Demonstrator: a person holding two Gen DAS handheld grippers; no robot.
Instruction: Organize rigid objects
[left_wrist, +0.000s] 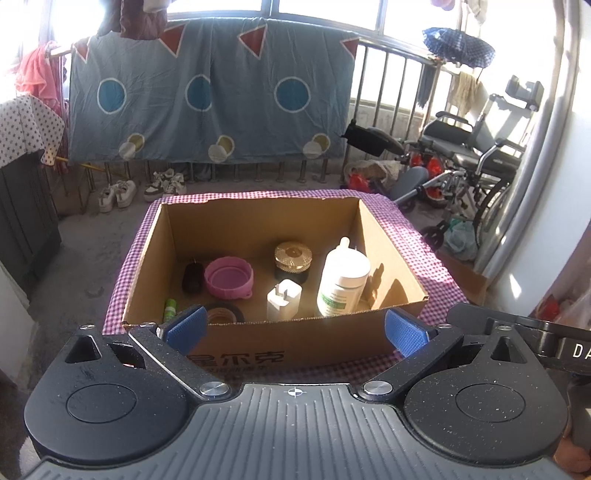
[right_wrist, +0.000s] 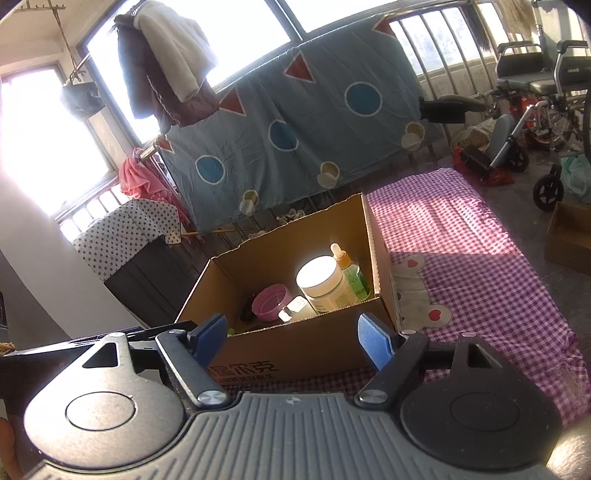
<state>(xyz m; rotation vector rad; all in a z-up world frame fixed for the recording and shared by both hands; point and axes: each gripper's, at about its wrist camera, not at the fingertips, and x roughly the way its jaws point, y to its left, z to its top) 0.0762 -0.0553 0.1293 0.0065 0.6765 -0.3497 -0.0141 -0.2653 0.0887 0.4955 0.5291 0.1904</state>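
**Desk:** What do you have on the left wrist camera?

**Me:** My left gripper (left_wrist: 294, 326) is spread wide with nothing between its 2 blue pads (left_wrist: 186, 325). It sits in front of the near wall of the cardboard box (left_wrist: 295, 343), which rests on a purple checked cloth (left_wrist: 432, 266). Going left to right inside: a small green tube (left_wrist: 170, 309) in the near left corner, a dark oval object (left_wrist: 192, 277) behind it, then a roll of black tape (left_wrist: 224, 313) against the near wall. Next is the pink collapsible bowl (left_wrist: 229, 277), then a white plug adapter (left_wrist: 283, 300) standing upright, with a round gold-lidded jar (left_wrist: 292, 261) behind it. Farthest right is the big white bottle (left_wrist: 343, 282), upright, near the right wall.

**Desk:** And the right side?

**Me:** My right gripper (right_wrist: 291, 338) is also wide open and carries nothing. It is near the box's front right corner. From here I see the pink bowl, the adapter, the white bottle, and just right of it a green dropper bottle (right_wrist: 351, 273) tucked against the right wall. Right of the box, the cloth shows a white bear patch (right_wrist: 421, 295) with red hearts.

**Desk:** Anything beyond?

**Me:** A blue sheet (left_wrist: 210, 99) hung on the railing, sneakers (left_wrist: 118, 194) beneath it, and a wheelchair (left_wrist: 476, 155) at far right.
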